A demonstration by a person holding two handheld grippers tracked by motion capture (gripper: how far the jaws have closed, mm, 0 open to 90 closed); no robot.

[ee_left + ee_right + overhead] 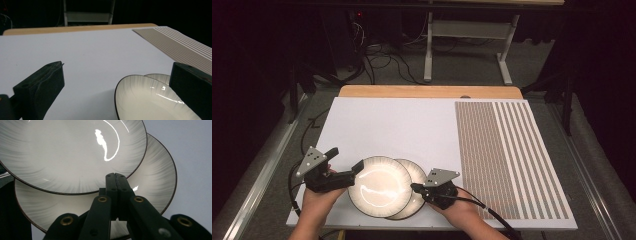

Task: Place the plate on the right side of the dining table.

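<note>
A white worktop (402, 125) spreads wide and bare from its centre toward twelve o'clock, backed by a wooden strip (427, 91) along the far edge. A striped grey panel (507, 155) covers the whole three o'clock side, lying flat and well clear of the crockery. Beyond the far edge, a grey frame (467, 45) and loose cables (382, 60) sit on the floor.

Near the six o'clock edge, two pale, dark-rimmed plates overlap. The upper plate (379, 186) lies partly across the lower plate (414, 192), which juts out toward three o'clock; the pair almost reaches the worktop's near edge, leaving little room on that side. Both plates are empty, with ceiling light glinting on the glaze.

The left claw (346, 164) stands at nine o'clock of the upper plate, its jaws wide apart; the nearer jaw sits at the plate's rim, with bare board around the other. In the left gripper view, that plate's rim (120, 87) curves between the spread jaws.

The right claw (416, 188), at three o'clock of the stack, is pressed fully together, its tip resting over the lower plate just beside the upper plate's rim (120, 173). Whether it touches either plate cannot be told.
</note>
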